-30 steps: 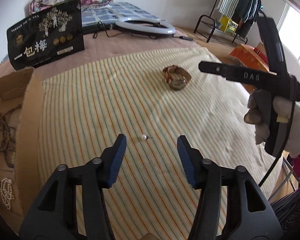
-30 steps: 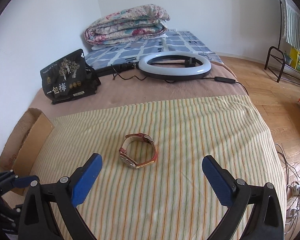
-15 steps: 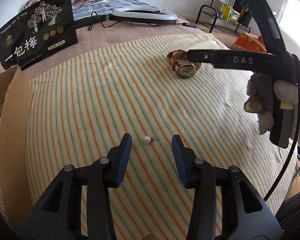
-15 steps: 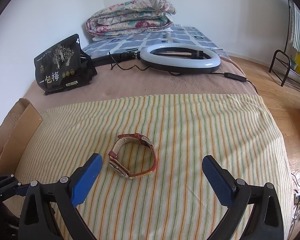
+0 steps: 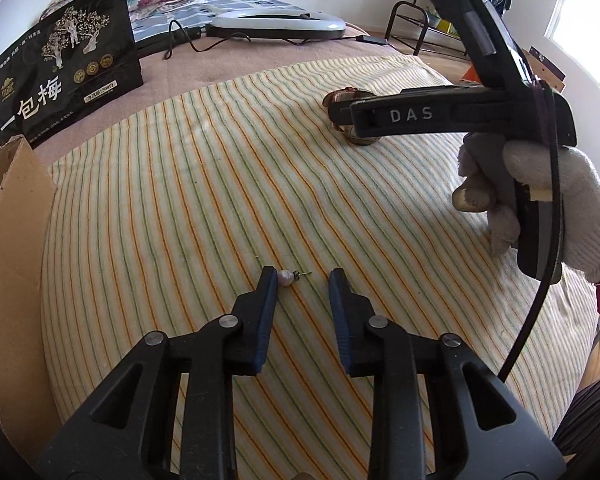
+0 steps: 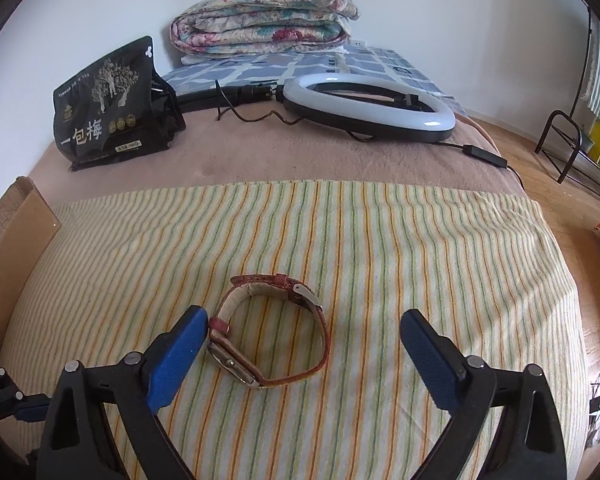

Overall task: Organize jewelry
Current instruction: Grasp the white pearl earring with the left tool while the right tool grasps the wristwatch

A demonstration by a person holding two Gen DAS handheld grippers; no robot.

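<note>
A small pearl earring (image 5: 285, 278) lies on the striped cloth (image 5: 220, 184). My left gripper (image 5: 302, 280) is low over it with its jaws closing. The pearl sits against the left fingertip (image 5: 269, 280), and the right fingertip is still apart from it. A red-strapped wristwatch (image 6: 236, 366) lies farther right on the cloth, its strap (image 5: 344, 94) half hidden behind the right gripper in the left wrist view. My right gripper (image 6: 304, 320), held by a white-gloved hand (image 5: 572, 208), straddles the watch with wide jaws that are starting to close. No pad presses on the watch.
A cardboard box (image 5: 16, 208) stands at the cloth's left edge. Behind the cloth on the brown blanket are a black snack bag (image 6: 108, 104), a ring light (image 6: 368, 104) with its cable and a folded floral quilt (image 6: 260, 20). A black metal rack (image 6: 572, 148) stands on the wooden floor at the right.
My left gripper sank toward the earring and its jaws narrowed around it. The right gripper came down and forward, so the watch now lies between its fingers.
</note>
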